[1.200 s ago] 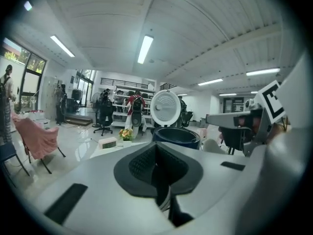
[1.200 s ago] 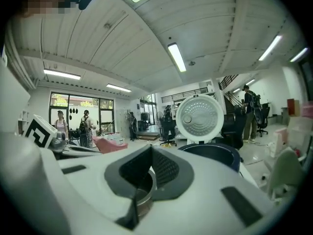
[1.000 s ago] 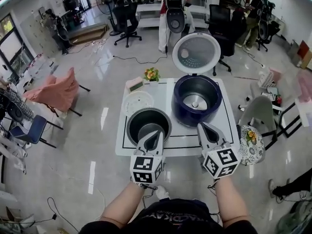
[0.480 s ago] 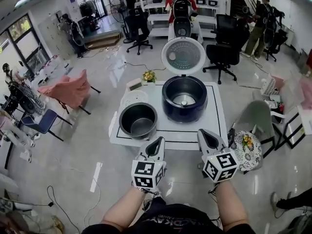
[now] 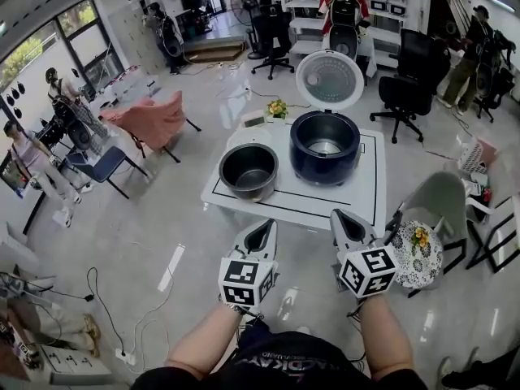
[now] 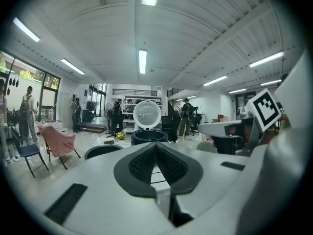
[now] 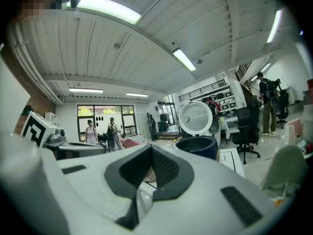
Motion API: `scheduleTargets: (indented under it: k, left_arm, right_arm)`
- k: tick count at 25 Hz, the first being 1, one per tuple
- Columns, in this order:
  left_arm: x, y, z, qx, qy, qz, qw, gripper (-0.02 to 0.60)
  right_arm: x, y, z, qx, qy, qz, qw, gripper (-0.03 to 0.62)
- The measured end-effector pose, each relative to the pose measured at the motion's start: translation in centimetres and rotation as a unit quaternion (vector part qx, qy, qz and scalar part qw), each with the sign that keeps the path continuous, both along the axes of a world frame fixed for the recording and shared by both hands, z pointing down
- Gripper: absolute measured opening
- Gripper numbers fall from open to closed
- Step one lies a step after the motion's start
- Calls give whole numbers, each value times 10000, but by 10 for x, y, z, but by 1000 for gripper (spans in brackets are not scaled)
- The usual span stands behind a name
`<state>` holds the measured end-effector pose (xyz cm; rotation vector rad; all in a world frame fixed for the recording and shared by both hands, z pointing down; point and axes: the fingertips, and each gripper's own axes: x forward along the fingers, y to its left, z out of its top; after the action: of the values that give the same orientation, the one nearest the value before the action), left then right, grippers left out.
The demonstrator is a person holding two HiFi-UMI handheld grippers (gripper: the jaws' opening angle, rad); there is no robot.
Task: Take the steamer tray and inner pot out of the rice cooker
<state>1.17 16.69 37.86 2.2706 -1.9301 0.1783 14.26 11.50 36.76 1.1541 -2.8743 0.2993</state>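
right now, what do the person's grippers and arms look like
The left gripper and right gripper match: pale grey tapered bodies, black ribbed pads in a teardrop outline, and a white cube with black square markers at the back. The forearms are bare below a dark top.

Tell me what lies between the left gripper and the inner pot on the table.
Nothing stands between the left gripper and the inner pot: only the white table's bare front edge, seen in the head view.
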Motion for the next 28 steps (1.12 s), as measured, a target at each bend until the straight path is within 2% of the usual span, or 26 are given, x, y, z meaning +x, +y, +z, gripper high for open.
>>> scheduleTargets:
  k: [14,28]
  left_arm:
    - [-10,4,1,31,198,-169,9997,3]
    - [5,10,-4,44,165,-117,9998,3]
  right_arm:
    - [-10,7,12,-99,124,-120,9998,2]
    - [2,12,9,-93,-19,-99,9999,2]
